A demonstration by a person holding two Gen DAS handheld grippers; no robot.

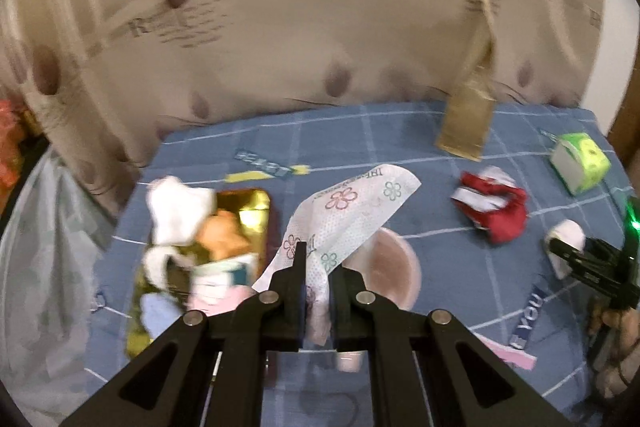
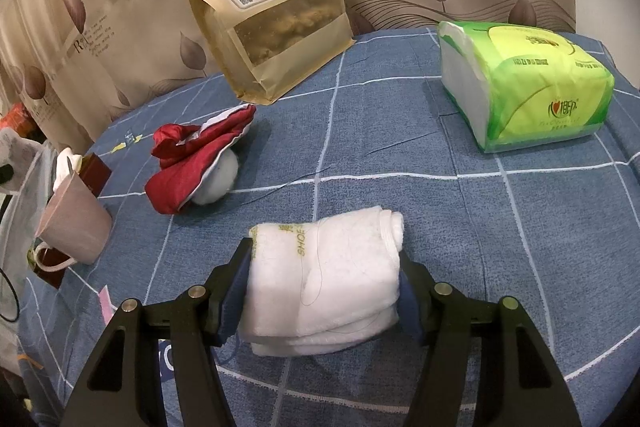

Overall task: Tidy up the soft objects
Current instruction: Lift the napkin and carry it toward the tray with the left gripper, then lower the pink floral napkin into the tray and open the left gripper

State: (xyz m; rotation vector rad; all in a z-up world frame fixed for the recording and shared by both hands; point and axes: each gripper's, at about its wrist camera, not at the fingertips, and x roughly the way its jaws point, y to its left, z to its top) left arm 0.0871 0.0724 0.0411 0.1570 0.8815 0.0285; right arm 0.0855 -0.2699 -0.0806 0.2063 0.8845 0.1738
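Observation:
My left gripper [image 1: 318, 291] is shut on a thin white sheet printed with flowers [image 1: 352, 211], which hangs above the blue checked cloth [image 1: 440, 259]. Left of it lies a gold tray [image 1: 252, 207] holding several soft items, white, orange and pale blue. In the right wrist view my right gripper [image 2: 324, 253] is shut on a folded white towel [image 2: 328, 275], its pads pressing both sides. A red cloth [image 2: 192, 163] lies crumpled over a white ball [image 2: 218, 183] farther back. In the left wrist view the right gripper [image 1: 576, 259] shows at the right edge with the towel [image 1: 566, 235].
A pink mug [image 2: 74, 223] stands at the left, next to a dark red box [image 2: 96, 167]. A tan snack bag [image 2: 264, 3] leans on the leaf-patterned curtain behind. A green tissue pack [image 2: 528, 87] sits at the back right. A hand [image 1: 616, 331] holds the right gripper.

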